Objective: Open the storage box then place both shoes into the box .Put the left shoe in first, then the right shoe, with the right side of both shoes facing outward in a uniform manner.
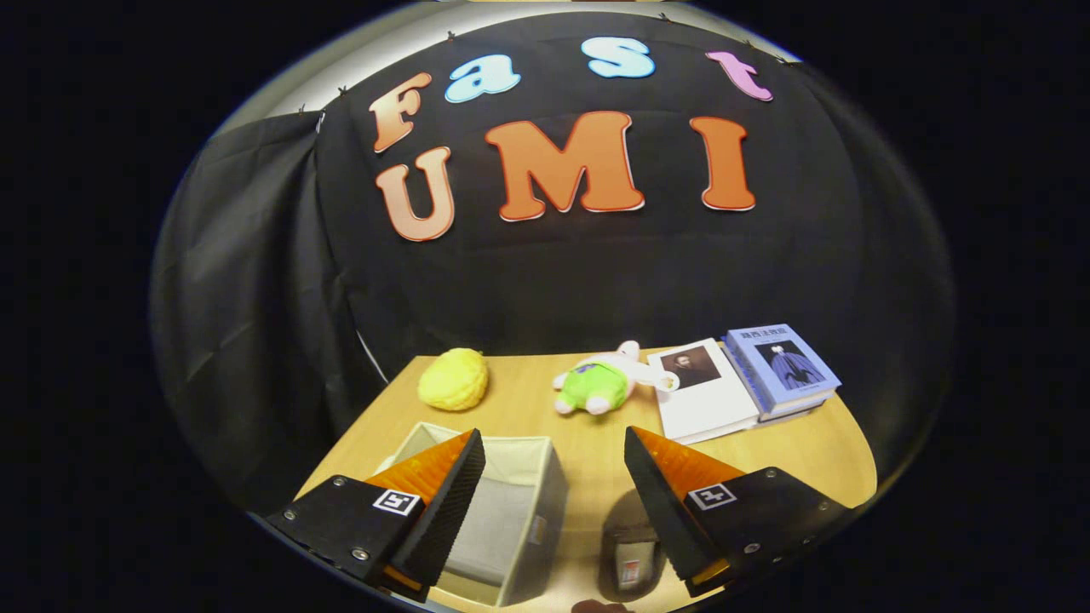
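We hold the gripper [554, 464] above the near edge of the wooden table [596, 443], its jaws wide apart and clamped on nothing. The storage box [502, 511], a pale fabric bin, sits below and partly behind the left finger; its top looks open and its inside bare, so we judge the opening step done and the left shoe next. A dark shoe-like object [630, 558] lies near the right finger, but we cannot tell which shoe it is. Far across the table rest a yellow plush [454, 380], a green and white toy [600, 383] and two books [741, 383]. We must next drop toward the shoe and close on it.
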Available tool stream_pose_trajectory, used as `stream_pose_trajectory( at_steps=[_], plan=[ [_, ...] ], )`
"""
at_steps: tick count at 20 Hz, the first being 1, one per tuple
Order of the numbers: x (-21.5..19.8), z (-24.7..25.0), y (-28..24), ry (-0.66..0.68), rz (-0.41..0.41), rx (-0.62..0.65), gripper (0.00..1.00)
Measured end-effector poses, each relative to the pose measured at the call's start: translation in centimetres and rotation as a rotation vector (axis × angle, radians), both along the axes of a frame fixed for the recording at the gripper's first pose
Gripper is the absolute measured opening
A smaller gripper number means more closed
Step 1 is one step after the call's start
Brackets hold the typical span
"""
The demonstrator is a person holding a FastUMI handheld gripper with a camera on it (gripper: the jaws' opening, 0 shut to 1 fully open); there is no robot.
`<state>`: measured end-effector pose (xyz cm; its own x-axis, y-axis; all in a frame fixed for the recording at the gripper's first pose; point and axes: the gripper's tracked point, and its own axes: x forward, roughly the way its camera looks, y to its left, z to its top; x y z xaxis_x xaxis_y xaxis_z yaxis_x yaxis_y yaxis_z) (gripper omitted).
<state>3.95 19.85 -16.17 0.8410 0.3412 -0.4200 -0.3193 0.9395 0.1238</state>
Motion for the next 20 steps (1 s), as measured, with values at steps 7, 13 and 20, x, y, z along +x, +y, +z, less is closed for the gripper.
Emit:
stream_pose_trajectory(
  at_steps=[7, 13, 20],
  plan=[
    [-1.5, -6.9, -6.7, 0.056, -0.099, -0.131, 0.99],
    [-3.0, -12.3, -9.2, 0.103, -0.149, -0.165, 0.99],
    [-4.6, -17.6, -9.0, 0.194, -0.12, -0.169, 0.8]
  ],
)
